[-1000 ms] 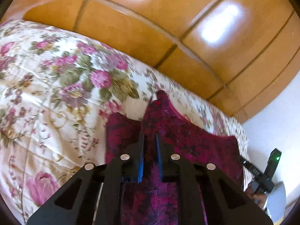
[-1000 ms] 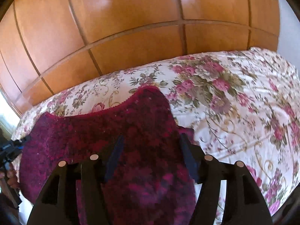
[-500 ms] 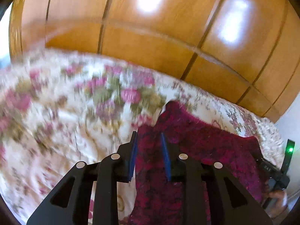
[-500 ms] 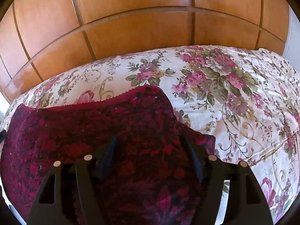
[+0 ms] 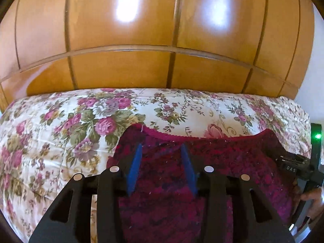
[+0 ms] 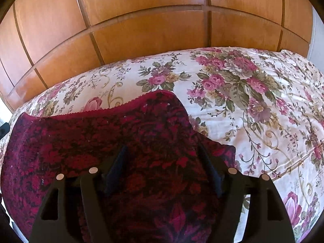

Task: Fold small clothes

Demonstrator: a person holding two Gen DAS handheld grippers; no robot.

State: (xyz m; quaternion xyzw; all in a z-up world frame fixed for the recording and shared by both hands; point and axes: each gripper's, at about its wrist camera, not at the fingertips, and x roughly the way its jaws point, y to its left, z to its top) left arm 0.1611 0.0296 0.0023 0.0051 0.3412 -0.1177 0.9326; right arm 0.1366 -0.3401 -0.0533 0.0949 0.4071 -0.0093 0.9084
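Crimson garment [image 5: 212,162] under both tongs — left tongs [image 5: 162,147] apart, right tongs [image 6: 163,147] apart

The dark red patterned knit garment [image 6: 97,141] lies spread on the floral-printed bedspread [image 6: 253,105] of the bed, its scalloped far edge facing the glossy orange wooden panelled wardrobe [image 6: 151,30] behind. Bare bedspread stretches to the garment's right, and in the left view to its left.
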